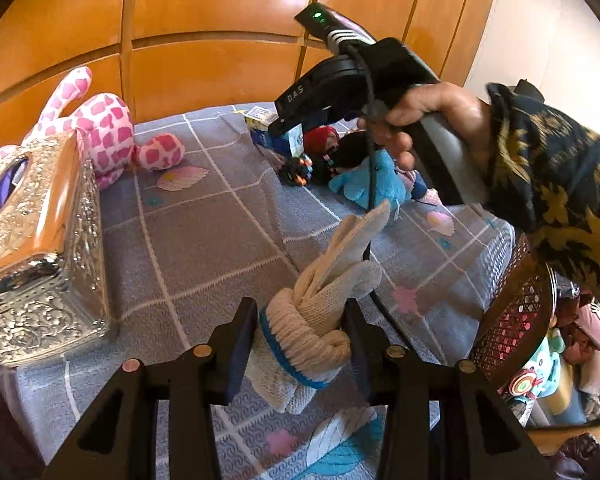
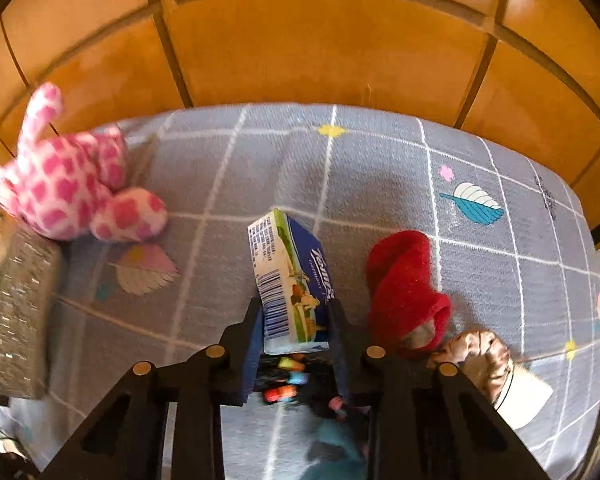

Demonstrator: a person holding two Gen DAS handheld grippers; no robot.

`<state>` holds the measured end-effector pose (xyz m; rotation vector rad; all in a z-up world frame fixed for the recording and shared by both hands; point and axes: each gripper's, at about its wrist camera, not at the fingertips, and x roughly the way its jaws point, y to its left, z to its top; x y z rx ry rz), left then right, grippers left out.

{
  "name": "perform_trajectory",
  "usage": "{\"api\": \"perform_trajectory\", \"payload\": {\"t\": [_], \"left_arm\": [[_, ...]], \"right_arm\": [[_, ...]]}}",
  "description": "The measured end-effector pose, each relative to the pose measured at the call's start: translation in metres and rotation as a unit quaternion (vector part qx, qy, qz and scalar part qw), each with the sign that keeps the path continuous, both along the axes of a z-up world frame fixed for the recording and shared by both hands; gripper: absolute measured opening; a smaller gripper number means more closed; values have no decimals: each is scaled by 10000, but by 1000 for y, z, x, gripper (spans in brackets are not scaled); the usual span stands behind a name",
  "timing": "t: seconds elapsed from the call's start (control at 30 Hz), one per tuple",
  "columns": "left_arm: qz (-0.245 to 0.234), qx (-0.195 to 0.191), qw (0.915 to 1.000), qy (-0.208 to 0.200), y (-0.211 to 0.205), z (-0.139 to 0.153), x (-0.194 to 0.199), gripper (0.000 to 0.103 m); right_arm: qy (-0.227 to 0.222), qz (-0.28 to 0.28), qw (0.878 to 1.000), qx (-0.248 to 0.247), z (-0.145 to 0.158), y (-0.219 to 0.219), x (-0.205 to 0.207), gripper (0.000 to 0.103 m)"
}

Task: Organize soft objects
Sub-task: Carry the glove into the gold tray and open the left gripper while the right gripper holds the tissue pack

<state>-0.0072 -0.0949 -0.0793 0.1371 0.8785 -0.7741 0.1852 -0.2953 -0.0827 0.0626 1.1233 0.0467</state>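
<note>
Orange wooden panels (image 2: 300, 48) stand behind the grey table (image 2: 220, 184). Left tool (image 1: 300, 320) clamps a rolled glove (image 1: 312, 320). Right tool (image 2: 296, 320) pinches a tissue pack (image 2: 292, 276), red hat (image 2: 404, 284) at three o'clock.

Tissue pack (image 2: 290, 280) between plush giraffe (image 2: 76, 188) left and knit hat (image 2: 406, 288) right.

Dark gold-patterned sleeve (image 1: 556, 184)
</note>
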Motion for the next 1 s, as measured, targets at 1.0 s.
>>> {"api": "perform_trajectory", "payload": {"t": [1.0], "left_arm": [[2424,-628,9670,-473,106,97,87,44]], "right_arm": [[-124,89,9958,903,-20,39,-62,28]]}}
